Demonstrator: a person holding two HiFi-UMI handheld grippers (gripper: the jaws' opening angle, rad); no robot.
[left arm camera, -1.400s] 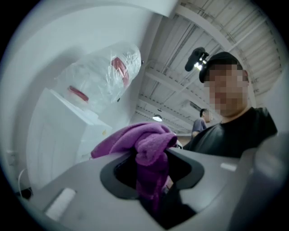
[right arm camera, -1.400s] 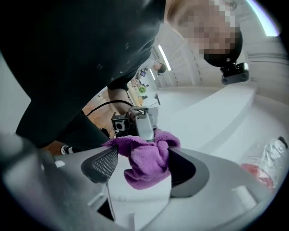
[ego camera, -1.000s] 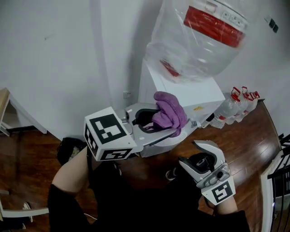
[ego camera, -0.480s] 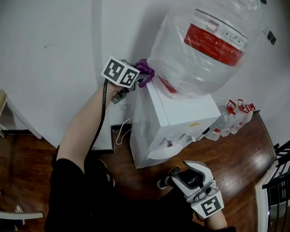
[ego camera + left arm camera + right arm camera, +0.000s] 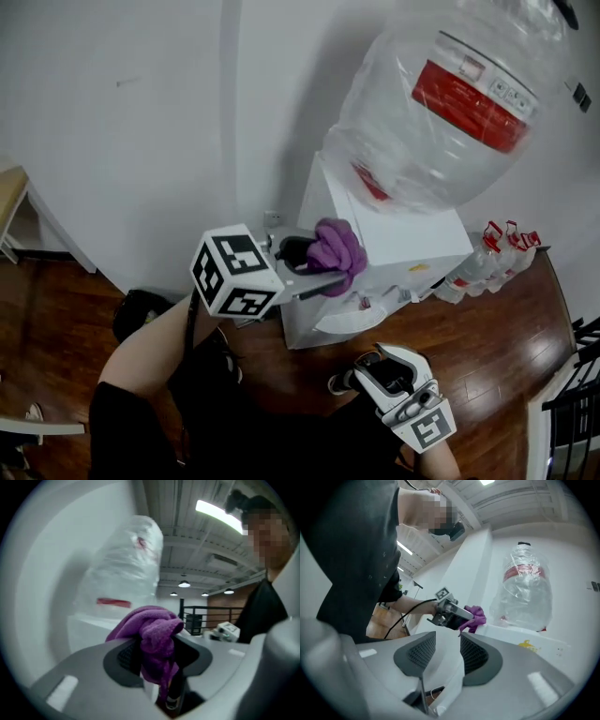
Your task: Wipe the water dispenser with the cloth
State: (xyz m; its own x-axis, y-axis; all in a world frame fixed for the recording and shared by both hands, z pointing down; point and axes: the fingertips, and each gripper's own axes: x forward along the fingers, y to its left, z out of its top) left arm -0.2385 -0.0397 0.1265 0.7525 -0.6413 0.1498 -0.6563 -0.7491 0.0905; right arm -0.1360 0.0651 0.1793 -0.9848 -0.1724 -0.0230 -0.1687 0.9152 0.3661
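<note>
A white wall (image 5: pixel 122 141) and a dark wooden floor (image 5: pixel 506 337) fill the view from above. Against the wall stands a white water dispenser (image 5: pixel 403 234), topped by a large clear bottle (image 5: pixel 441 103) with a red label.

The person's left gripper (image 5: pixel 323 264) is held out level at the dispenser's upper left corner, just below the bottle. Its jaws are pinched onto a bunched purple cloth (image 5: pixel 337 248), which bulges out above and in front of them. The cloth sits at the top edge of the cabinet; whether it presses on the surface cannot be told.

The right gripper (image 5: pixel 389 370) hangs low near the person's body, well apart from the dispenser. Its jaws have just been closing, yet stand apart with nothing between them.

Small water bottles (image 5: pixel 487 248) cluster on the floor beside the dispenser.
</note>
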